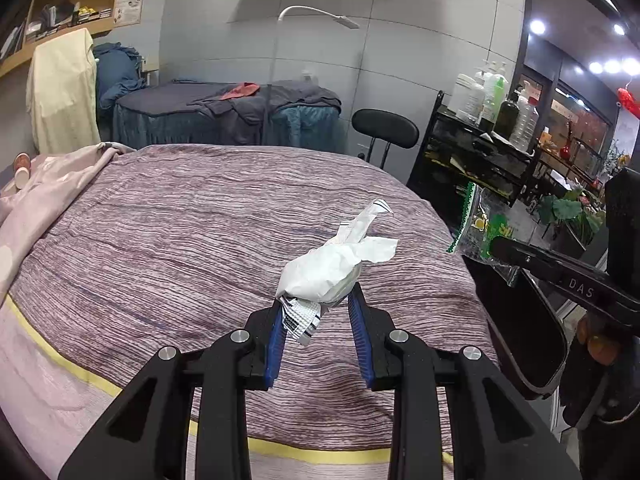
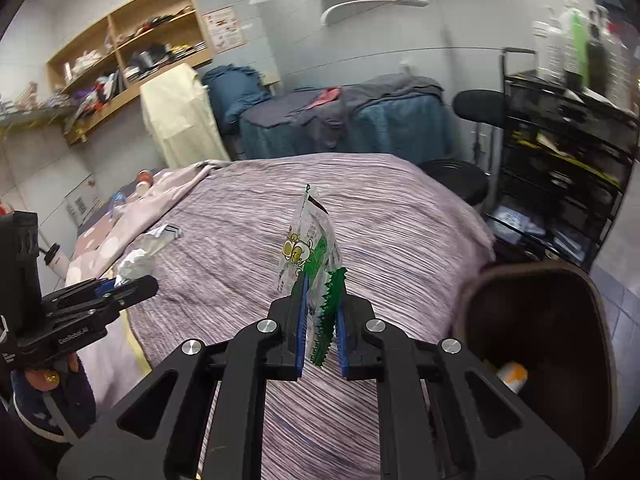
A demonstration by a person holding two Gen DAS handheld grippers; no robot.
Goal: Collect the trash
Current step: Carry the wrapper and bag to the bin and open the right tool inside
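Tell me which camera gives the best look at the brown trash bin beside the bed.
The right wrist view. There the brown trash bin shows its open mouth and rim, with an orange and white item lying inside. The left wrist view catches only a dark curved part of it at the right edge, partly behind the right gripper, contents hidden.

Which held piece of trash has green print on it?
The clear wrapper in the right gripper; the left gripper holds plain white crumpled paper.

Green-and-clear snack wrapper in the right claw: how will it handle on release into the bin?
The green-and-clear plastic snack wrapper looks thin and empty, so probably very light and may flutter. It stands above the right claw, suggesting some film stiffness. It may cling to the pads.
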